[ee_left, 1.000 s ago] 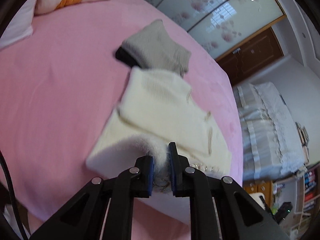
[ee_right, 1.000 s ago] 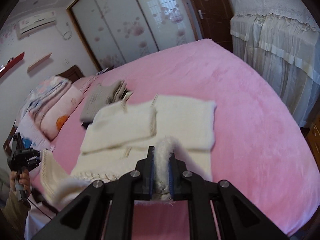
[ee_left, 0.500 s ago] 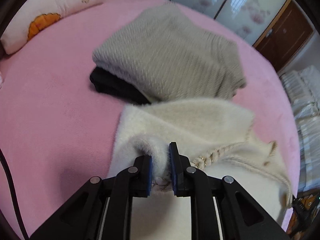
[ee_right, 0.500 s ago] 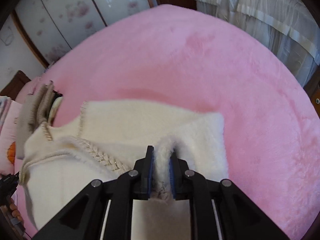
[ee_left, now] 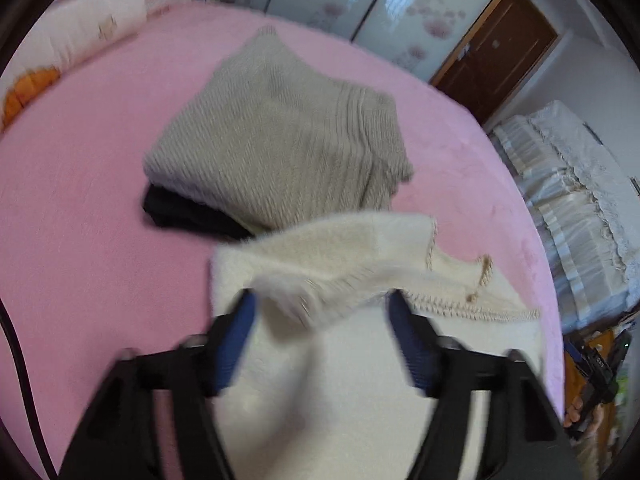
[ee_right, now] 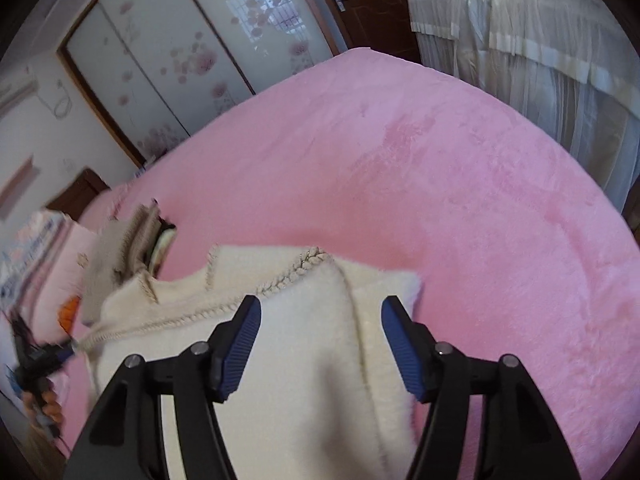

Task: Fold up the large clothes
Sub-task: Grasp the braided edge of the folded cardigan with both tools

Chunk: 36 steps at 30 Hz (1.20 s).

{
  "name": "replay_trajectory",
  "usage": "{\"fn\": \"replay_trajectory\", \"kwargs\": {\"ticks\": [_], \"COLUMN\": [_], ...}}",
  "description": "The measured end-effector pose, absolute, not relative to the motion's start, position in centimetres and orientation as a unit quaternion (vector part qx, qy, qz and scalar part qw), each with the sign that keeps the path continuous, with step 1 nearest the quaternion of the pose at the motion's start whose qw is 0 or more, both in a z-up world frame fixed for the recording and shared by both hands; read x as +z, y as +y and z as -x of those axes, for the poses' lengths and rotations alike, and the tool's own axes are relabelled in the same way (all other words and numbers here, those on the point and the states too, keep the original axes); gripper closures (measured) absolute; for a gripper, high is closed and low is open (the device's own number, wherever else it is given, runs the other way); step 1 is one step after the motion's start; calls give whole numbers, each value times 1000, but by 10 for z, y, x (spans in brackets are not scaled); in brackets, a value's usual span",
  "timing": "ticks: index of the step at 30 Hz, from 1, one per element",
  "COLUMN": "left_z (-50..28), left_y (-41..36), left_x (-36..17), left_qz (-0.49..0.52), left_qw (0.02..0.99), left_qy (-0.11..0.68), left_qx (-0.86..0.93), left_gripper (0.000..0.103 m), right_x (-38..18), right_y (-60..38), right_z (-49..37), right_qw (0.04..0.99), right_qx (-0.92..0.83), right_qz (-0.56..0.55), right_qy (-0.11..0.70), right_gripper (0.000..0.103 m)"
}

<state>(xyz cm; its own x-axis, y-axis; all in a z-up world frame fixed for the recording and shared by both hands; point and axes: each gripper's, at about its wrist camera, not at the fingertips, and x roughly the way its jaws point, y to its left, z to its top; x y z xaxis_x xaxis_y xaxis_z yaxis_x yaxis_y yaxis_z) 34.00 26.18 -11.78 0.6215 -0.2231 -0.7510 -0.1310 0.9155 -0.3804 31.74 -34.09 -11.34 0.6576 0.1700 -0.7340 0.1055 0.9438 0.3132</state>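
One cream fuzzy sweater (ee_left: 360, 360) lies on one pink bed (ee_left: 80, 200). Beyond it sits one stack of folded clothes: one beige ribbed knit sweater (ee_left: 280, 152) on top and one black garment (ee_left: 176, 212) under it; in the right wrist view at least one more pale layer shows at the stack's edge, too small to name. One pillow with an orange print (ee_left: 60, 48) rests at the bed's head. Two hand-held grippers are in view, the left (ee_left: 320, 312) and the right (ee_right: 320, 312), each with two blue pads. One brown door (ee_left: 500, 60) stands behind.
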Motion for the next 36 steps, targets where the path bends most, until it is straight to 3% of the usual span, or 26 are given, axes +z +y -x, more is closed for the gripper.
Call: {"fn": "replay_trajectory", "kwargs": {"ticks": [3,12,17,18,19,22,26,28,29,31,32,36], "left_z": [-326,-346,-369,-374,-379,-388,-389,-387,-386,-384,-381,-368], "left_y": [262,235,234,236,237,244,247,244,244,238,234,214], "left_x": [-105,-141,-167,-169,-174,-179,-180,-179,-178,-176,-173,-154], "left_qz": [180,-10,-24,-17,-9,29,49,36,35,29,24,-9], "left_qw": [900,895,885,883,881,877,879,882,884,886,889,900], "left_qy": [396,445,464,467,470,474,468,464,461,461,456,435], "left_qx": [-34,-38,-37,-44,-50,-71,-81,-71,-64,-43,-31,24], "left_gripper": [17,17,17,22,35,60,73,89,91,95,95,96], "right_x": [-124,-153,-163,-165,-167,-170,-171,-174,-175,-177,-178,-164], "right_y": [-329,-304,-303,-302,-302,-303,-303,-300,-297,-288,-284,-279], "right_z": [-329,-361,-374,-376,-379,-386,-396,-401,-402,-400,-398,-379], "right_qw": [894,884,879,877,876,875,877,874,876,878,878,896], "right_qx": [14,26,32,34,34,37,40,49,47,31,21,-2], "right_qz": [-126,-79,-74,-75,-76,-80,-83,-84,-76,-44,-27,-13], "right_qy": [430,459,470,473,475,476,472,475,474,475,477,445], "right_gripper": [40,40,40,40,40,40,40,40,41,63,84,91]}}
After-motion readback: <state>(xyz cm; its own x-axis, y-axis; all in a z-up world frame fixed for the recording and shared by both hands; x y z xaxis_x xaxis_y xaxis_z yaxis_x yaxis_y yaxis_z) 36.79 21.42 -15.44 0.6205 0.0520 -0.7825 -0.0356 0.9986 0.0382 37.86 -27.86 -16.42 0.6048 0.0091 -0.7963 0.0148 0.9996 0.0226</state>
